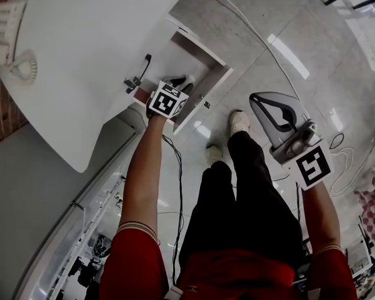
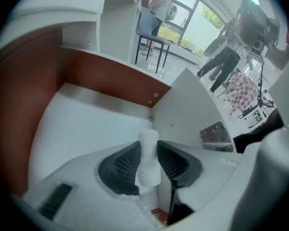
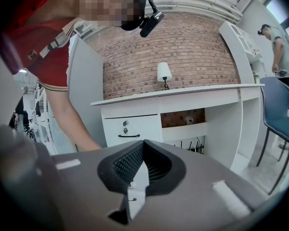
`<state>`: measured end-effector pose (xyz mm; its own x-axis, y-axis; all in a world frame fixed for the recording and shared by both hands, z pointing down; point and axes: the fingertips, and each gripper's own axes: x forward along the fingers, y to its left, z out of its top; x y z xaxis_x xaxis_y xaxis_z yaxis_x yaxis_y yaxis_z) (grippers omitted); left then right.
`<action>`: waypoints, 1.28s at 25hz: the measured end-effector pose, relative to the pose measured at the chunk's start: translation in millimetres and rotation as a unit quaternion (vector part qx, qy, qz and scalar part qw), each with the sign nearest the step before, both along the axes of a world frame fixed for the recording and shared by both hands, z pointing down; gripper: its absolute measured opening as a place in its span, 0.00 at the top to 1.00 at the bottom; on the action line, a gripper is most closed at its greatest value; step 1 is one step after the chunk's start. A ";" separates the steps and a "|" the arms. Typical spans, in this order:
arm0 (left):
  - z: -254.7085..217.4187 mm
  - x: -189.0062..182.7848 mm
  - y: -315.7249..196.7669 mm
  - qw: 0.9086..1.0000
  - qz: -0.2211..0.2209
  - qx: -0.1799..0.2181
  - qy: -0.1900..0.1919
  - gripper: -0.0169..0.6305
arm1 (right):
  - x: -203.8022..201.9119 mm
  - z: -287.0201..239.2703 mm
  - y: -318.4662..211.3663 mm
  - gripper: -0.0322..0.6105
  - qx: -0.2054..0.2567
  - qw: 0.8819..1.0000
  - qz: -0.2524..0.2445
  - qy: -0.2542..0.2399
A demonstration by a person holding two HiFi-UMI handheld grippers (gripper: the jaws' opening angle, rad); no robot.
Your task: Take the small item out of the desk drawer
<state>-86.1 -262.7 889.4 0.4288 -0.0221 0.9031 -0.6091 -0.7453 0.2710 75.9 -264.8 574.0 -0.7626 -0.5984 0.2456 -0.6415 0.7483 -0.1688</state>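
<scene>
Left gripper (image 2: 148, 163): pointed steeply down into the open drawer (image 1: 207, 66) of the white desk (image 1: 81, 49); its ribbed black pads (image 2: 126, 163) are closed on a small white item (image 2: 148, 139), which is held upright between them, its rounded top showing above the pads. The item is thus located inside the drawer, above the white drawer floor (image 2: 86, 129) and near the corner where a brown side wall (image 2: 113, 76) and a white wall are joined. In the head view the left gripper (image 1: 177, 83) is seen with its marker cube (image 1: 169, 100) at the drawer's near edge; the item cannot be made out there. Right gripper (image 1: 257, 104): held well apart from the desk, above the tiled floor (image 1: 287, 36), beside the person's dark trousers (image 1: 250, 199). In its own view the right gripper (image 3: 143, 146) has its pads brought together at the tips, with nothing between them. Also recorded: a telephone (image 1: 6, 30) on the desk top; a lamp (image 3: 164, 74) before a brick wall (image 3: 192, 47); a blue chair (image 3: 278, 113).
</scene>
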 end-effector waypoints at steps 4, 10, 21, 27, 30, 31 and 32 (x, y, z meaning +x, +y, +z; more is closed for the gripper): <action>-41.5 4.5 -12.9 0.999 -0.008 0.045 0.023 0.79 | -6.4 -17.4 2.2 0.94 0.001 1.000 0.004 -0.009; -125.3 19.8 -21.4 0.989 -0.017 0.128 0.073 0.79 | -17.7 -53.1 6.0 0.94 0.009 1.000 0.004 -0.022; -277.7 55.1 -0.8 0.953 -0.033 0.247 0.170 0.79 | -34.0 -109.7 20.4 0.94 0.027 0.999 0.014 -0.034; -403.3 68.2 19.9 0.919 -0.060 0.310 0.237 0.79 | -28.6 -172.8 36.9 0.94 0.038 0.998 0.033 -0.050; -468.2 68.5 31.2 0.893 -0.074 0.354 0.270 0.79 | -29.0 -206.3 48.1 0.94 0.047 0.997 0.038 -0.054; -488.3 66.7 34.8 0.885 -0.081 0.364 0.279 0.79 | -30.1 -218.1 51.6 0.94 0.052 0.996 0.038 -0.056; -507.6 64.4 38.5 0.878 -0.090 0.373 0.286 0.79 | -31.3 -230.2 55.1 0.94 0.057 0.996 0.039 -0.058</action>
